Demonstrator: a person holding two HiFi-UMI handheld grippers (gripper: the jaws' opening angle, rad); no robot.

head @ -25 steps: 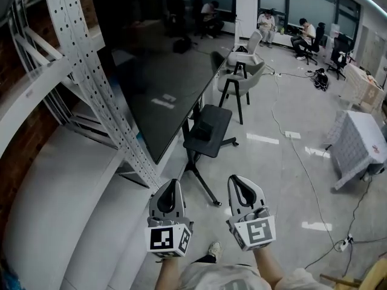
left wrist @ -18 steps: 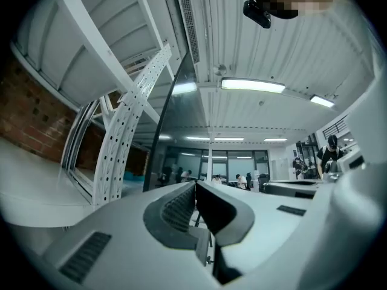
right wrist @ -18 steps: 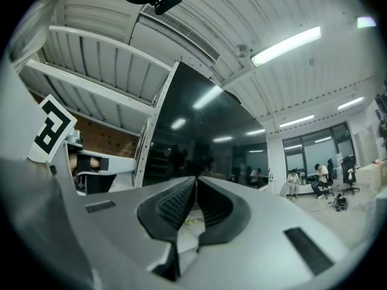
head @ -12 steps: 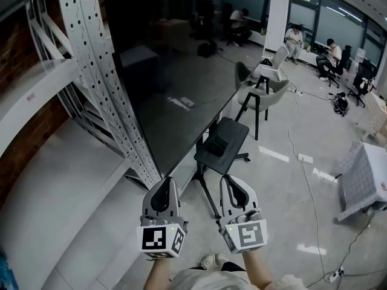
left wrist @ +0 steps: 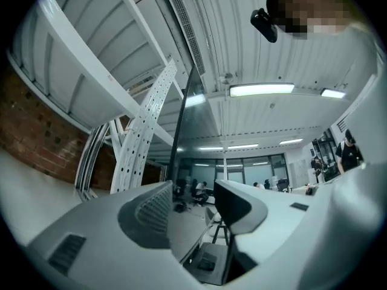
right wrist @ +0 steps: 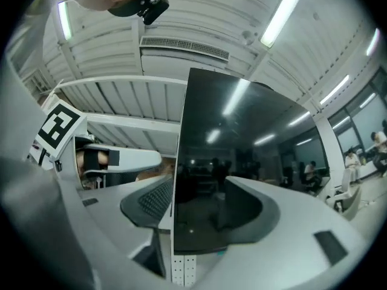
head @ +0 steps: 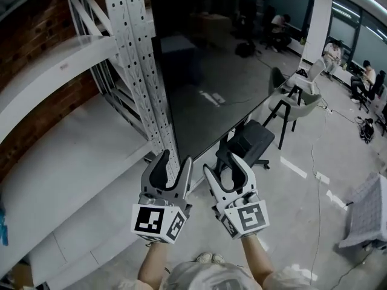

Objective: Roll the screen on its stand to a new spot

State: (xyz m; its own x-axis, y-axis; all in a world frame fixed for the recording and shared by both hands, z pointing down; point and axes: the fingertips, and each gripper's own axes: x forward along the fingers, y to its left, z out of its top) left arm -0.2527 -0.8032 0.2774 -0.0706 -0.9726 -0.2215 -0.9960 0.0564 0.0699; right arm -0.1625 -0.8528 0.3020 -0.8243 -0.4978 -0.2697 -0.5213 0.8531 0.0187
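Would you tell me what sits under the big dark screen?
A black shelf holding a small dark box. The base below it is mostly covered by the right gripper.

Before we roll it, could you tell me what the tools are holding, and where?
Nothing is held. Both the left tool and right tool have just been opening; the screen's edge shows between each pair of jaws, ungripped.

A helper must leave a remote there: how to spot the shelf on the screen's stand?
Find the large glossy black screen beside the white perforated metal column. Under its lower edge juts a flat dark rectangular shelf; unlike the pale shell chairs beyond, it is black and backless.
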